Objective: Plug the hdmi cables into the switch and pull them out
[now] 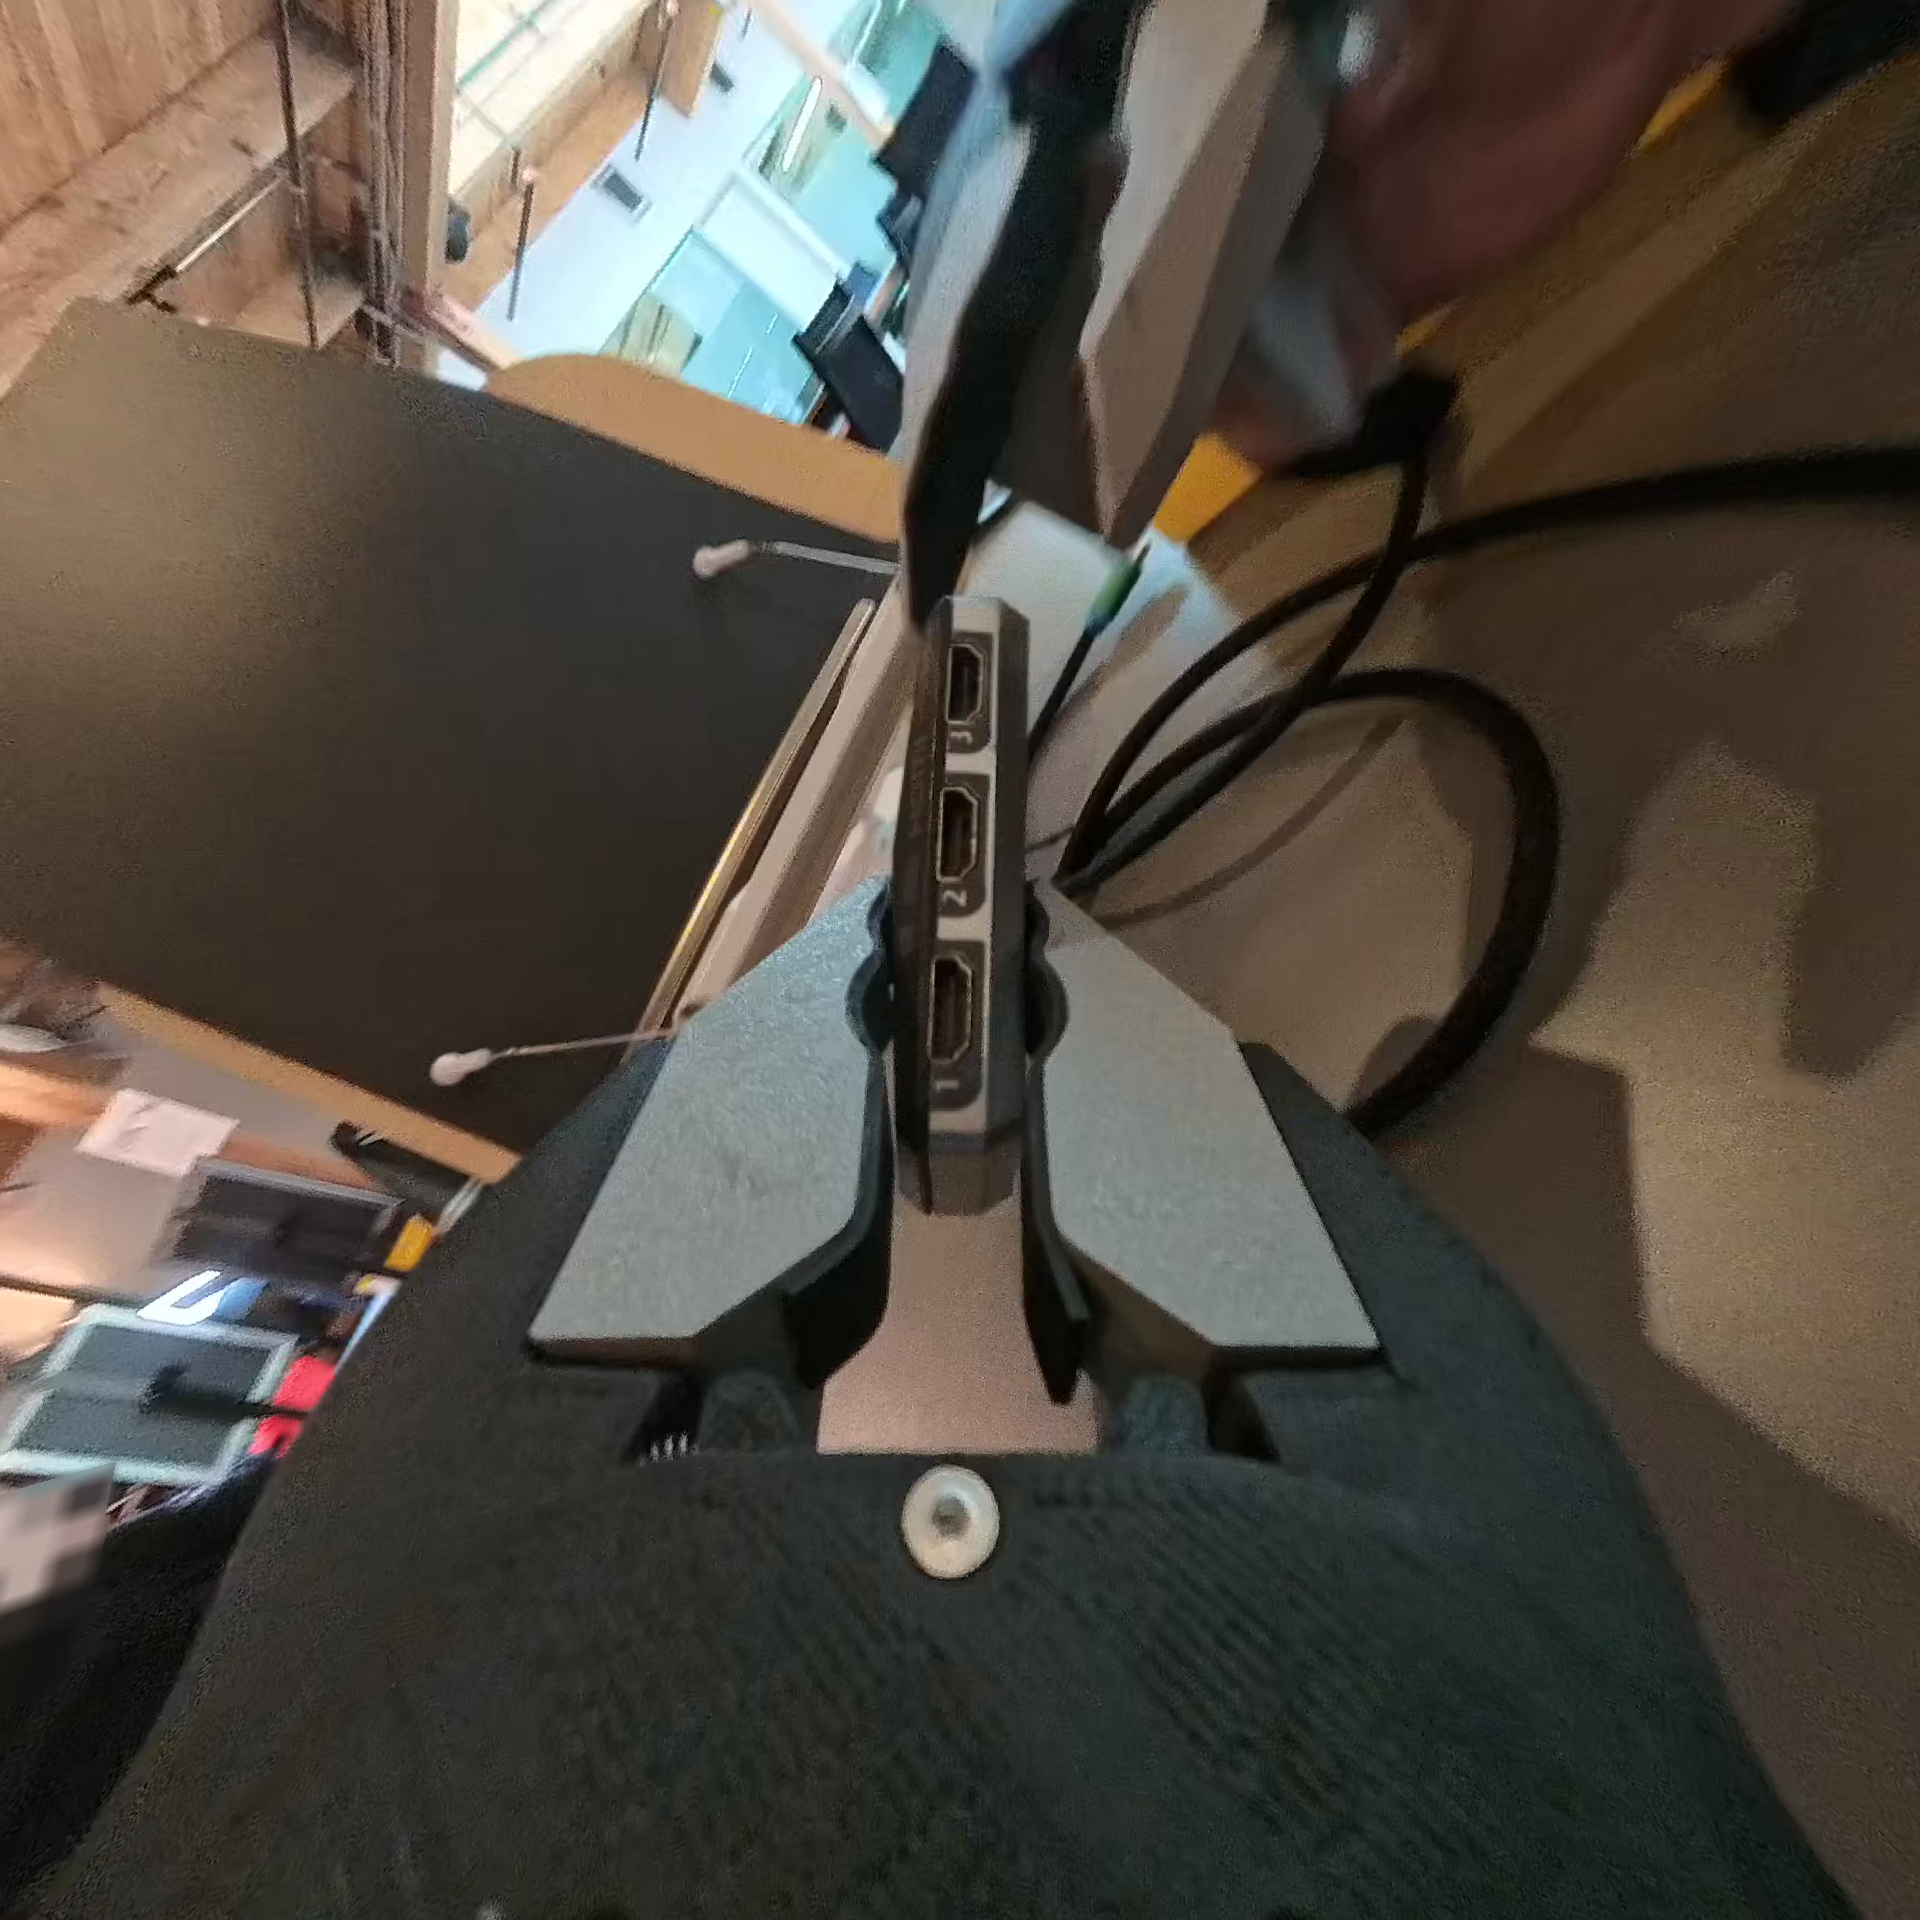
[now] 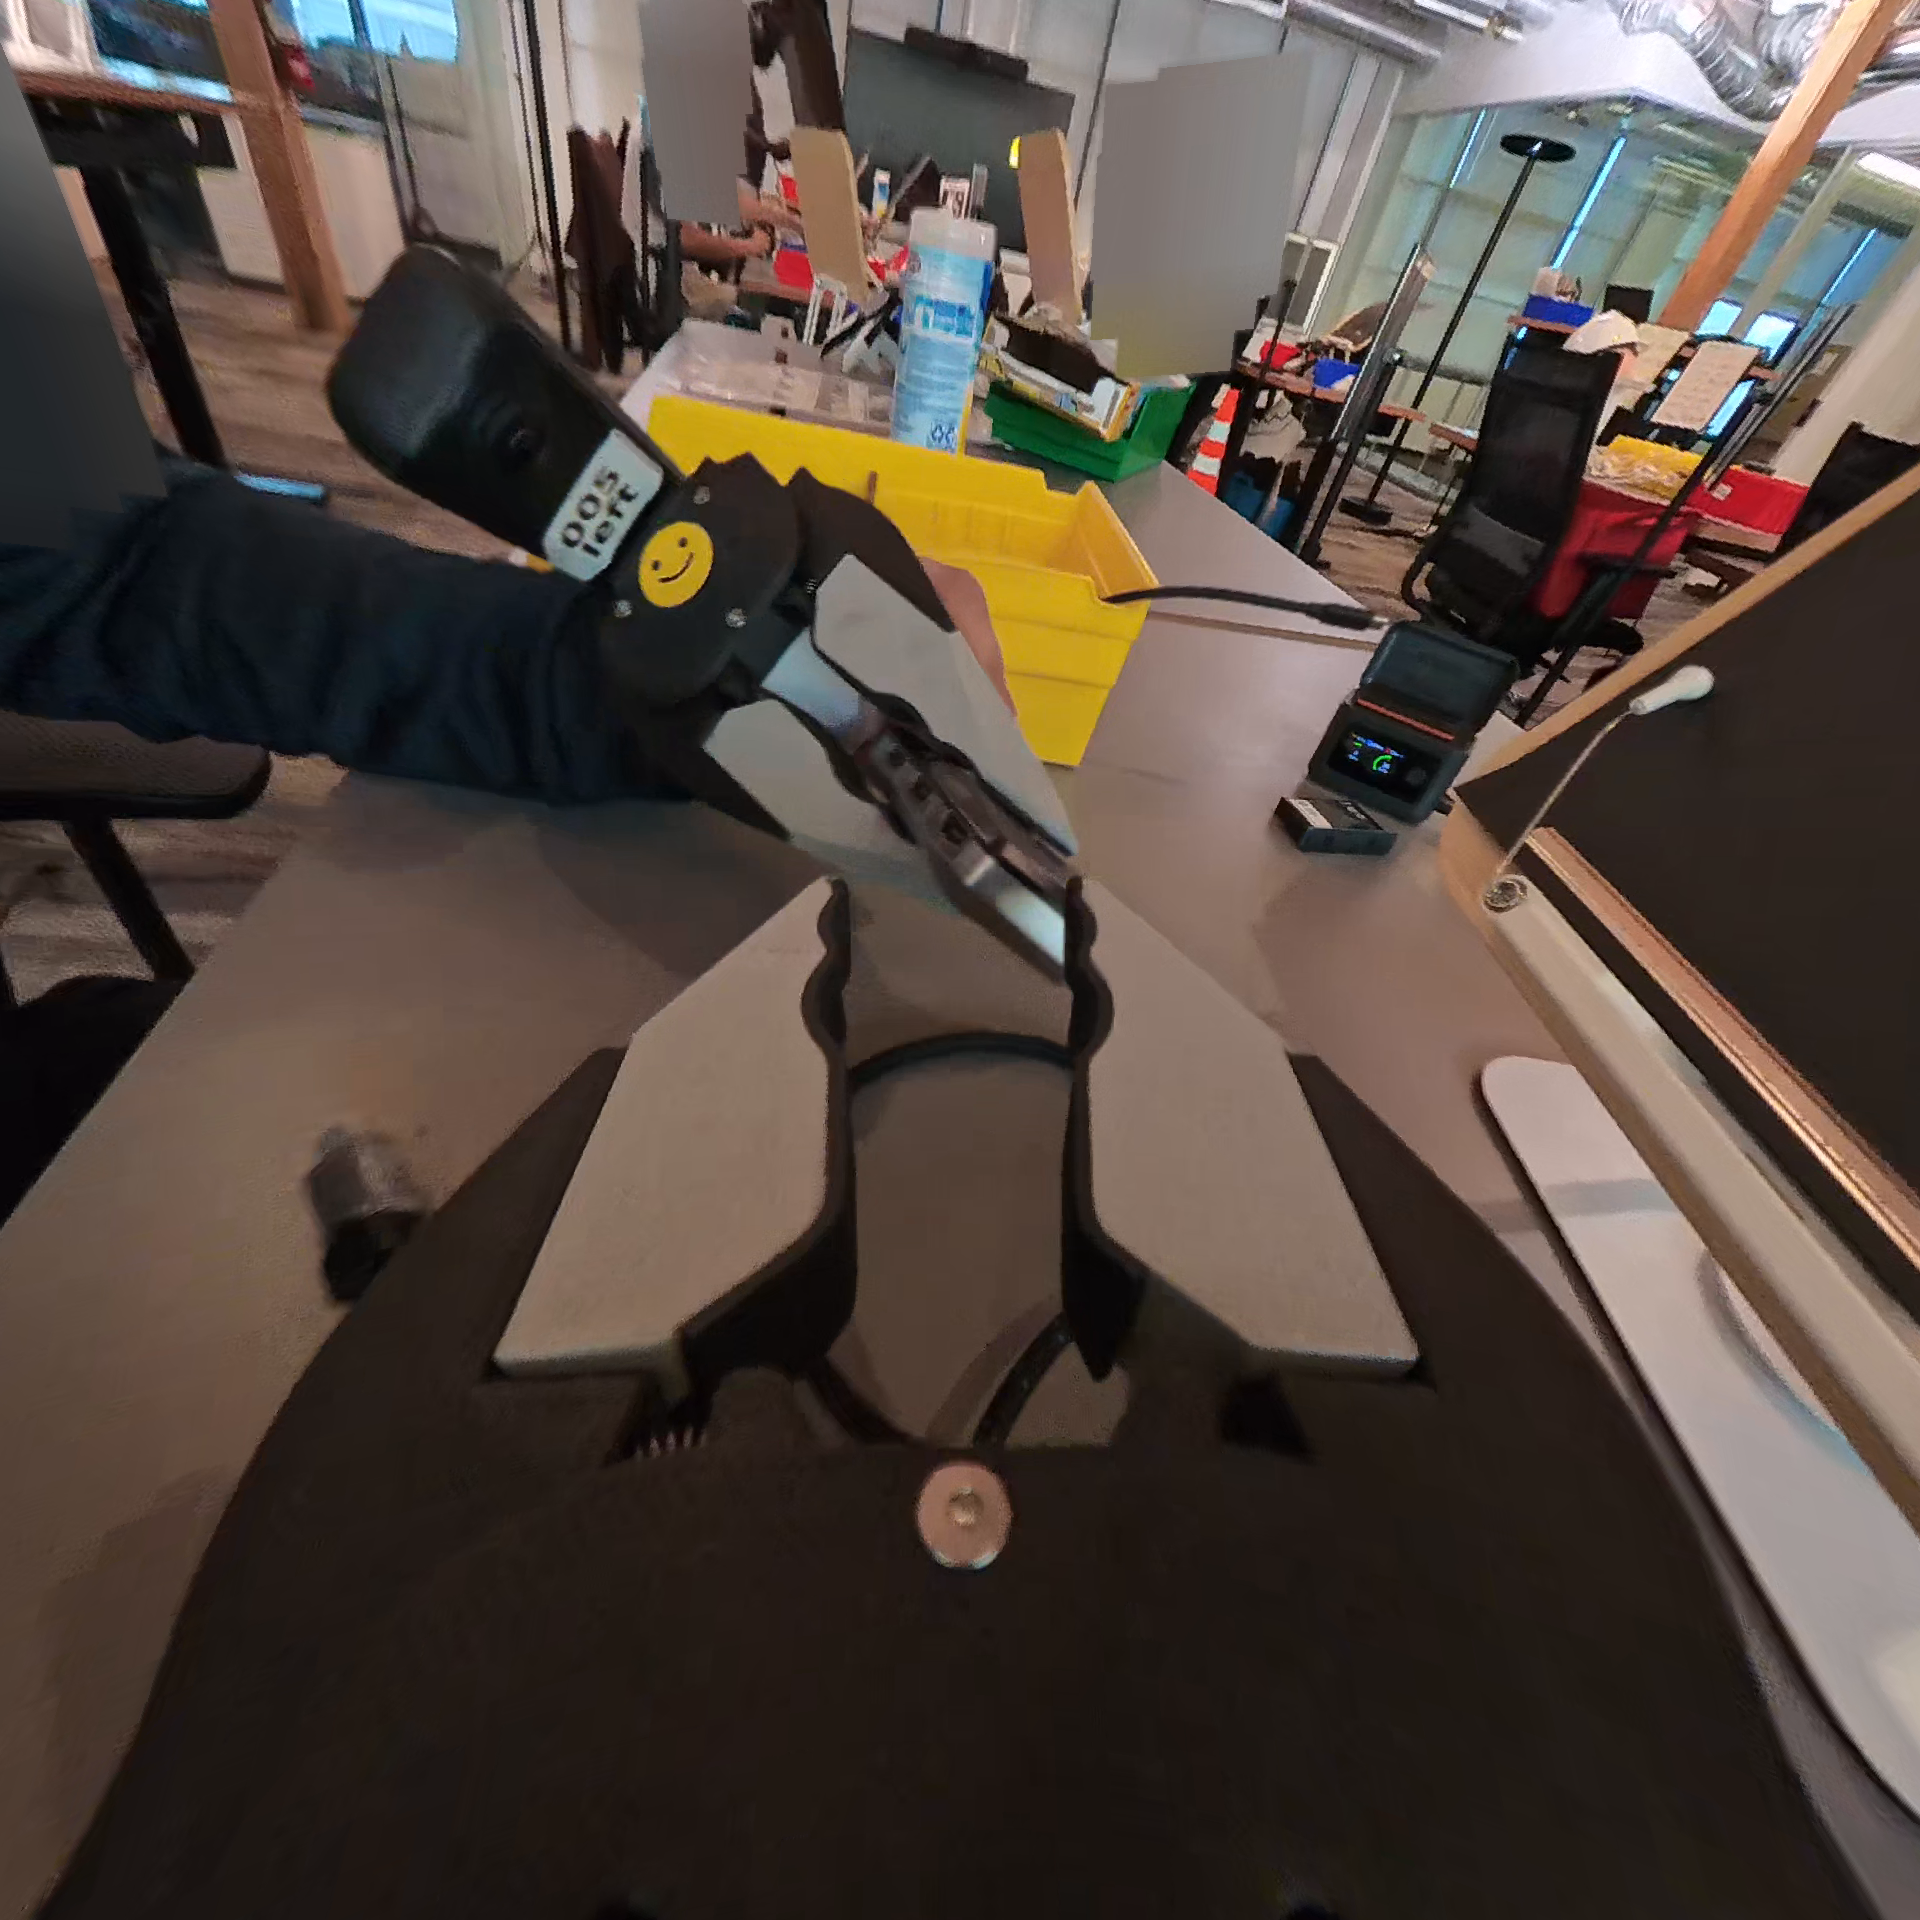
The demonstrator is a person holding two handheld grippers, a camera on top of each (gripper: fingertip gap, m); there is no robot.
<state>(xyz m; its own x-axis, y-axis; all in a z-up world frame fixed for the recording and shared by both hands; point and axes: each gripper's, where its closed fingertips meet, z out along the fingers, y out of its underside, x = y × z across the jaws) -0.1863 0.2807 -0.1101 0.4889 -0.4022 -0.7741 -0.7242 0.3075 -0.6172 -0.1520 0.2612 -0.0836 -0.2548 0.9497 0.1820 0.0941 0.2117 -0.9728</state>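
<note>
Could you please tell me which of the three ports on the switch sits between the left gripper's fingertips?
The port nearest the camera, at the switch's lower end; the left gripper clamps there, while the other two ports lie beyond its fingertips.

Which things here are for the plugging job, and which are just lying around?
For the job:
- switch, held shut in the left tongs, its three visible ports empty
- black cables on the table
- right tongs, open and empty

Just lying about:
- yellow bin
- wipes tub
- green tray
- small screen gadget
</note>
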